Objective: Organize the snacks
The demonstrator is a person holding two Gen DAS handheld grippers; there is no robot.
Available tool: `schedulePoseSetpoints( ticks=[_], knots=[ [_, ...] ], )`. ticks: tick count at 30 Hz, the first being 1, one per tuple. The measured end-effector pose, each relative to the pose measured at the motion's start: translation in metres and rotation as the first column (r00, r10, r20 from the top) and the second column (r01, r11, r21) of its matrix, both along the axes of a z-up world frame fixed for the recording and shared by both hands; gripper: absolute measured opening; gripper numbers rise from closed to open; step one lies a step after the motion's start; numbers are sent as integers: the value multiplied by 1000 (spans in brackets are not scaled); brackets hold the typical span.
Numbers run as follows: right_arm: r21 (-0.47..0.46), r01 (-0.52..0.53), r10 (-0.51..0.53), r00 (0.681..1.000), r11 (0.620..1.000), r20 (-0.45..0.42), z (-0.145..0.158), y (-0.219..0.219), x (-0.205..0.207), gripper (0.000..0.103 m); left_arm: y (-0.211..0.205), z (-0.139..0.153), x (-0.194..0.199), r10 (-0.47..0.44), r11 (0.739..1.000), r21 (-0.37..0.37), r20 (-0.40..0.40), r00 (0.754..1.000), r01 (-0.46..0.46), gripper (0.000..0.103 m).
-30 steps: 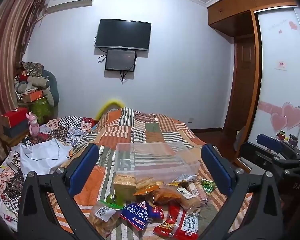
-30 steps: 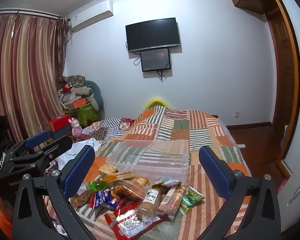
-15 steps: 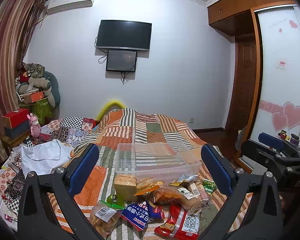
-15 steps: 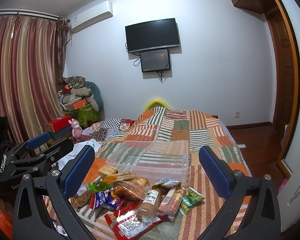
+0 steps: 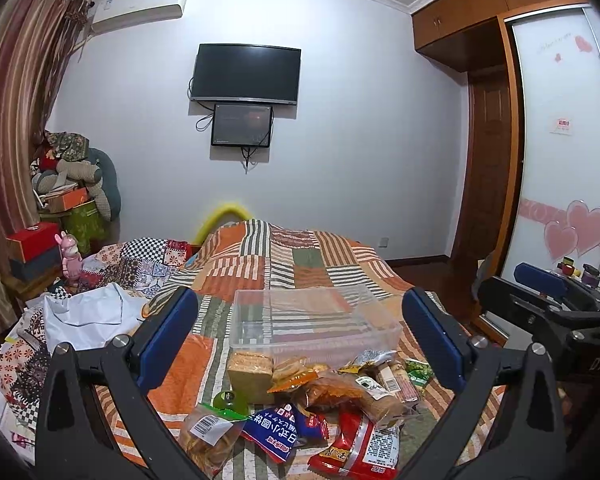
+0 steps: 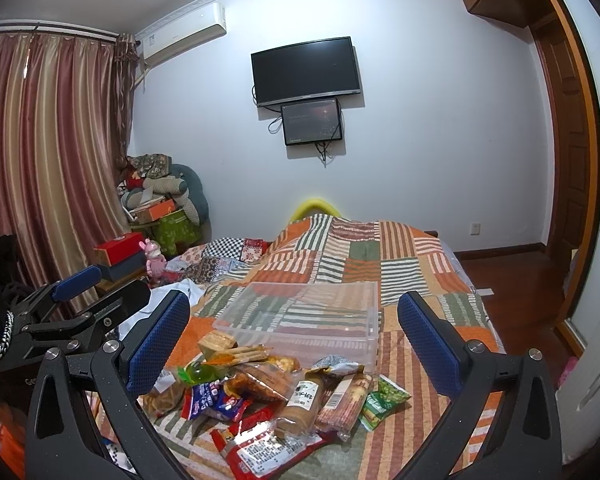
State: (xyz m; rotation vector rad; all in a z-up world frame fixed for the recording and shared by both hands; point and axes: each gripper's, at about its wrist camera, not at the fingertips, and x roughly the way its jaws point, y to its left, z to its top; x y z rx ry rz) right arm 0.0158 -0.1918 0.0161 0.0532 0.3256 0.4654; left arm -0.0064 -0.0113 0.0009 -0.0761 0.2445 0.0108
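Clear plastic box (image 5: pixel 314 322) on the patchwork bed (image 5: pixel 284 264), its far wall hard to trace against the stripes. Snack packets (image 5: pixel 320 404) heaped just near of it, overlapping; lower ones partly hidden, nearest red packet (image 5: pixel 356 452) cut off by the frame edge. Left tool (image 5: pixel 300 340) and right tool (image 6: pixel 294 340) both spread wide, gripping nothing, above the heap.
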Motion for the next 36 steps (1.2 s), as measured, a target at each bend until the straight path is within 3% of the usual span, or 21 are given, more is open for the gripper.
schedulePoseSetpoints(
  ticks=[36],
  knots=[
    [8,-5,5,1000,1000,-5,2,3,-1,103,-1,0,0,10,1000,-11,1,1000,-10,103]
  ],
)
